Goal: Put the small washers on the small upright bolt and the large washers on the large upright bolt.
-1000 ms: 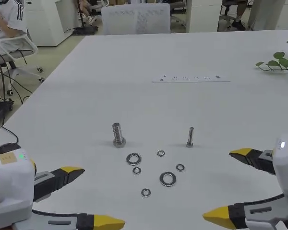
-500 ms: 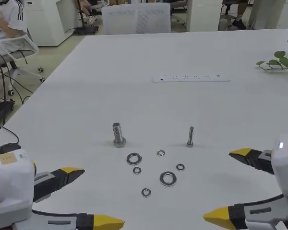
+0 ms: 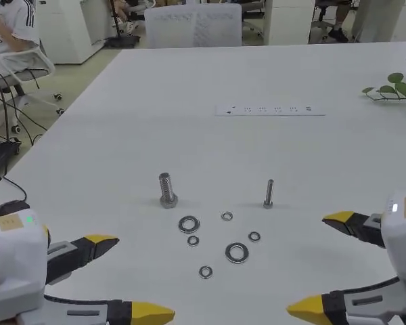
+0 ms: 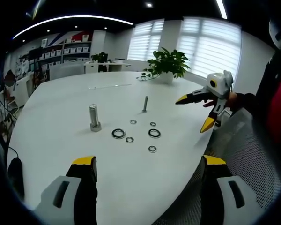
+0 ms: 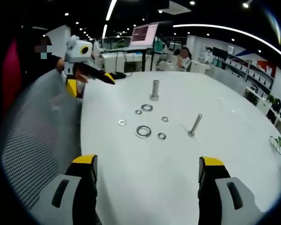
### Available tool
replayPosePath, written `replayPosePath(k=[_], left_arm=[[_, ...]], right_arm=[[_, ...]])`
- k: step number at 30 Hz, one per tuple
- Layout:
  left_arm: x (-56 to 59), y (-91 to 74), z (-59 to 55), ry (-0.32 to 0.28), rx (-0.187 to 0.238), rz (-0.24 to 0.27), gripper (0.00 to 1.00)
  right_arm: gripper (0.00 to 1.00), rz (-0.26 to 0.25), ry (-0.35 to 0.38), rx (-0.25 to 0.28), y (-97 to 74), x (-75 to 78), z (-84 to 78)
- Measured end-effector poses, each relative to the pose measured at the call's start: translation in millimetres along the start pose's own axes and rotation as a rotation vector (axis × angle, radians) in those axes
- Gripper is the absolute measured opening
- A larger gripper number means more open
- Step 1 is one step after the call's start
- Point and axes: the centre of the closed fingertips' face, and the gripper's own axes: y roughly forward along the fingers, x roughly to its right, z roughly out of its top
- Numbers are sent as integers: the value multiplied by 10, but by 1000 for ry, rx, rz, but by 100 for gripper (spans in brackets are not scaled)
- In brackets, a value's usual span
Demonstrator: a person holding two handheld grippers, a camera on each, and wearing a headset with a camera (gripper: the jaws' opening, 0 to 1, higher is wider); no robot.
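Observation:
The large upright bolt [image 3: 167, 189] stands left of the thin small upright bolt [image 3: 268, 193] on the white table [image 3: 189, 115]. In front of them lie two large washers [image 3: 189, 224] [image 3: 237, 252] and several small washers [image 3: 227, 217] [image 3: 206, 272], all flat on the table. My left gripper [image 3: 132, 277] is open at the near left, and my right gripper [image 3: 318, 263] is open at the near right; both are empty and short of the washers. The left gripper view shows the bolts [image 4: 93, 118] [image 4: 144, 104] beyond its jaws [image 4: 148, 161]. From the right gripper [image 5: 147, 161], the large bolt [image 5: 155, 90] is farthest.
A white power strip [image 3: 269, 110] lies further back on the table, and a green plant sprig [image 3: 392, 87] sits at the far right. A grey mesh chair [image 3: 193, 26] stands behind the table. Beyond the table's left edge are a seated person [image 3: 13, 27] and floor cables [image 3: 7, 128].

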Motion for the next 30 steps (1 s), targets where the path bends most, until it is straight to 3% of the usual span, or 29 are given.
replayPosePath(k=[30], left_arm=[[-19,4,38,21,13,-9,92]], right_arm=[[89,16,-60,-38,47,11,63]])
